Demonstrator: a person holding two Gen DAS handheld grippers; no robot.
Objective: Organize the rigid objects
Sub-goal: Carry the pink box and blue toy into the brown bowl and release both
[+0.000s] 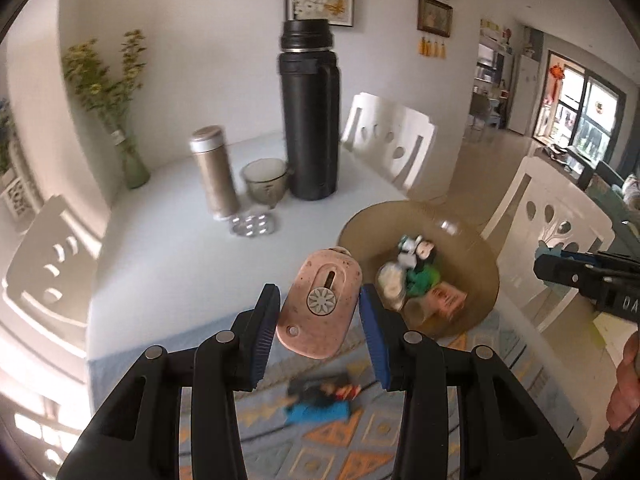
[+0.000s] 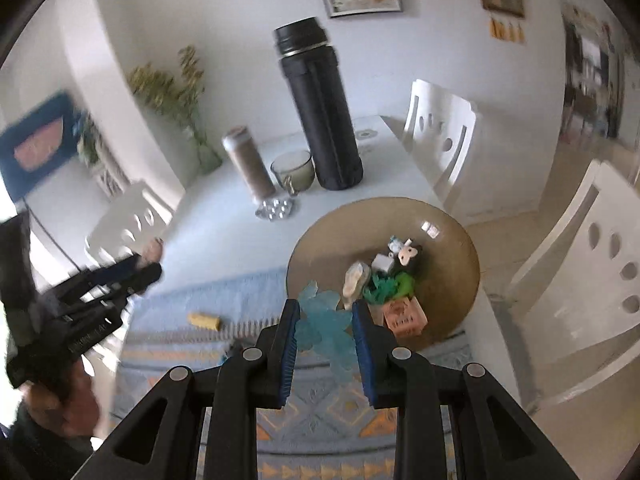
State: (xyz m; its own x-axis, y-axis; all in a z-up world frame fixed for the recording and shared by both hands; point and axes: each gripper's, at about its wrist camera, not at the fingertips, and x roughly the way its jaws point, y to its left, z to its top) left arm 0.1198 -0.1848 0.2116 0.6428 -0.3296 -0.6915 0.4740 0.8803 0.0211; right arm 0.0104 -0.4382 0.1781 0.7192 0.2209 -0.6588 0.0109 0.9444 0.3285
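Tilting up-right, long axis: pink case (image 1: 318,308) in left hand-held gripper (image 1: 320,330).

Both cameras look down at a slant over their own fingers toward the brown bowl (image 1: 420,240) (image 2: 384,240) — left from its left, right nearer — sharing the black flask (image 1: 310,120) (image 2: 324,120) behind it.

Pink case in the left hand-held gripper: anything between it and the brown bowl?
Nothing visible. The pink case hangs clamped in the left hand-held gripper above the table, just short of the near rim of the brown bowl. The toys already inside sit toward the bowl's near right side.
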